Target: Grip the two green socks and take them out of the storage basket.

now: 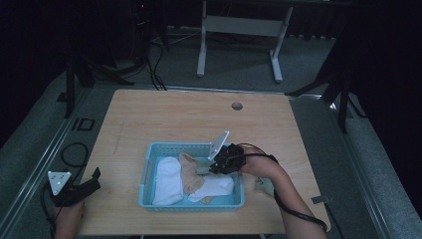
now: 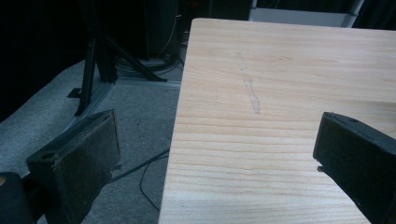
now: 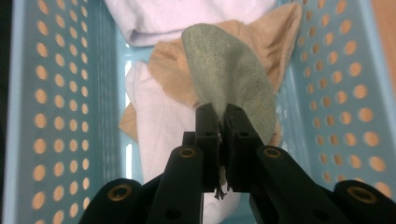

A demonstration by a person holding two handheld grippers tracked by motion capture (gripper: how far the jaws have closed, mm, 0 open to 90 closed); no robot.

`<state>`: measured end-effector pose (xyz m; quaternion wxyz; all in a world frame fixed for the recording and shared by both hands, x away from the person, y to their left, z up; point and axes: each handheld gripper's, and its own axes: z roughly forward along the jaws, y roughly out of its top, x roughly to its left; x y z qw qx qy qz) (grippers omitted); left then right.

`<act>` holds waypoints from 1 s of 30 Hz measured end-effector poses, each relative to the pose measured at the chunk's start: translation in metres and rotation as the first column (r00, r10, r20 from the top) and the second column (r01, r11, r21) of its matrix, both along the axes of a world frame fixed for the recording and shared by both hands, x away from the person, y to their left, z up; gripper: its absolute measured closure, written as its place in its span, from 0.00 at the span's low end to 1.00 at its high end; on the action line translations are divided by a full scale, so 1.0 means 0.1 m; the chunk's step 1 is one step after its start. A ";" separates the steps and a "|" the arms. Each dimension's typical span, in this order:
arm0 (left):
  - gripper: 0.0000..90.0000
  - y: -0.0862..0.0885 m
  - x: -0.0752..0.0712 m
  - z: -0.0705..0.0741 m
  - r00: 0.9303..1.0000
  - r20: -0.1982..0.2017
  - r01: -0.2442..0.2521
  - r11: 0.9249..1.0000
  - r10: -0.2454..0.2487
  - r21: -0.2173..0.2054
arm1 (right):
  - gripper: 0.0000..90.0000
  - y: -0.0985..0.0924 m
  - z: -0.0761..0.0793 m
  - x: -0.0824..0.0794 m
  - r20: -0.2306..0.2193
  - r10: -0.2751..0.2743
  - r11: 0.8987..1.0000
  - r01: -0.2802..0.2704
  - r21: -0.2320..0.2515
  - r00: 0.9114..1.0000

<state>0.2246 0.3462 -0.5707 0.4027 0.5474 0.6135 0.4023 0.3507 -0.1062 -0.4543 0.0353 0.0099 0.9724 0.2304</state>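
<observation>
No readable text anywhere that I can spot, no labels, brands, numbers or signs. The desk [image 1: 149, 119] is plain wood, and the only mark on it is a faint pale scratch [image 2: 248, 88] toward the far left, which isn't writing. The blue basket [image 3: 56, 116] has just rows of round holes in its walls, no logo or sticker. The socks [image 3: 224, 70] inside carry no print or tags that I can make out.

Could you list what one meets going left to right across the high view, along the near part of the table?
Left gripper → blue basket → white sock → tan sock → right gripper, shut on a green sock → another green sock on the table.
</observation>
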 end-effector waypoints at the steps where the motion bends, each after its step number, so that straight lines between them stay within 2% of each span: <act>1: 0.00 0.00 0.00 0.00 1.000 -0.001 0.000 1.000 0.000 0.001 | 0.95 -0.01 0.03 -0.01 0.003 0.000 1.000 0.000 0.003 1.000; 7: 0.00 0.00 0.00 0.00 1.000 0.001 0.000 1.000 0.000 0.003 | 0.95 -0.07 0.24 -0.03 0.013 0.013 0.998 -0.014 0.056 1.000; 14: 0.00 0.00 0.00 0.00 1.000 -0.003 0.000 1.000 0.000 0.004 | 0.95 -0.15 0.47 -0.06 0.050 0.001 0.996 -0.006 0.086 0.999; 22: 0.00 0.00 0.00 0.00 1.000 -0.001 -0.001 1.000 0.001 0.003 | 0.95 -0.31 0.73 -0.06 0.090 -0.039 0.991 0.027 0.129 0.995; 30: 0.00 0.00 0.00 0.00 1.000 -0.005 -0.003 1.000 0.003 0.005 | 0.95 -0.64 0.87 -0.03 0.106 -0.113 0.980 0.093 0.177 0.988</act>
